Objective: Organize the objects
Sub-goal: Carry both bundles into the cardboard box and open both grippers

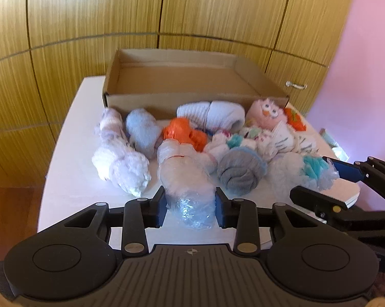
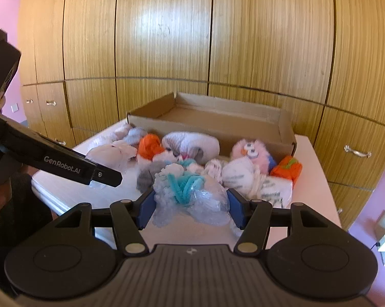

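My left gripper (image 1: 191,208) is shut on a pale pink soft bundle wrapped in clear plastic (image 1: 187,179), held at its near end. My right gripper (image 2: 191,208) is shut on a clear bag of white fluff and teal yarn (image 2: 184,189). In the left wrist view the right gripper (image 1: 328,179) comes in from the right with that bag (image 1: 312,168). The left gripper's finger (image 2: 102,176) shows at the left of the right wrist view. Behind the pile lies an open, empty cardboard box (image 1: 131,99) (image 2: 243,128).
The white table (image 1: 72,179) carries several more soft items: a white fluffy bundle (image 1: 120,166), a light blue bundle (image 1: 141,130), an orange one (image 1: 182,130), a rolled white sock (image 1: 212,112), a grey sock ball (image 1: 238,171) and a pink owl toy (image 1: 266,112). Wooden wardrobe doors stand behind.
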Available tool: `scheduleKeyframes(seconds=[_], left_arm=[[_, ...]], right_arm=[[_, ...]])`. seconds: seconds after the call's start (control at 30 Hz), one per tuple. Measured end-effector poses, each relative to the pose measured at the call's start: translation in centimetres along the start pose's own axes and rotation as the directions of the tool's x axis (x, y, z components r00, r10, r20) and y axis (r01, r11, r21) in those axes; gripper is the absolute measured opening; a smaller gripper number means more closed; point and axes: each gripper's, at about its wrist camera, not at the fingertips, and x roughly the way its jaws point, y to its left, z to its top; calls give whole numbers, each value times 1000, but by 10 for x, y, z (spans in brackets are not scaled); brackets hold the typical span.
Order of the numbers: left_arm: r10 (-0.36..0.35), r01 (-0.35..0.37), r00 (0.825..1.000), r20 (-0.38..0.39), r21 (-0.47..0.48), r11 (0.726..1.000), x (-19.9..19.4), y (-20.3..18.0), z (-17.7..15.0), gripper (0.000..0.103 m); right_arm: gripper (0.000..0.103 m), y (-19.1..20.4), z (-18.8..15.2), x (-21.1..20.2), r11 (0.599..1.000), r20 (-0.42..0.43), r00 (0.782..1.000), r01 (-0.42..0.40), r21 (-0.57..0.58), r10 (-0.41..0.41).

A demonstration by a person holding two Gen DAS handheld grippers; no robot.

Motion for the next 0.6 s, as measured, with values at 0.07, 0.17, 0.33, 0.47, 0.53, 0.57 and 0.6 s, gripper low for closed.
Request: scheduleKeyframes(seconds=[0.07, 0.17, 0.33, 0.47, 0.53, 0.57, 0.6], left_arm=[[-10, 10, 1000, 13, 10, 1000, -10, -1, 7, 43], [-26, 25, 999, 35, 21, 999, -21, -1, 24, 43], [-31, 30, 998, 63, 21, 999, -18, 10, 79, 44], [-1, -3, 997, 80, 50, 999, 6, 19, 132, 44], [13, -18, 997, 73, 60, 998, 29, 27, 155, 44], [27, -32, 997, 74, 68, 997, 38, 30, 163, 44], [34, -40, 997, 71, 77, 996, 51, 34, 171, 44]], right_arm=[[56, -2, 10, -6, 1000, 23, 1000, 1, -8, -1], [56, -7, 28, -11, 1000, 53, 998, -18, -6, 18], [57, -22, 77, -2, 998, 107, 993, -57, -22, 59], [57, -43, 121, 30, 995, 98, 990, -101, -3, 100], [58, -55, 141, 55, 991, 80, 989, -128, 28, 125], [58, -61, 149, 70, 989, 62, 988, -141, 51, 138], [58, -67, 157, 86, 986, 46, 988, -150, 75, 147]])
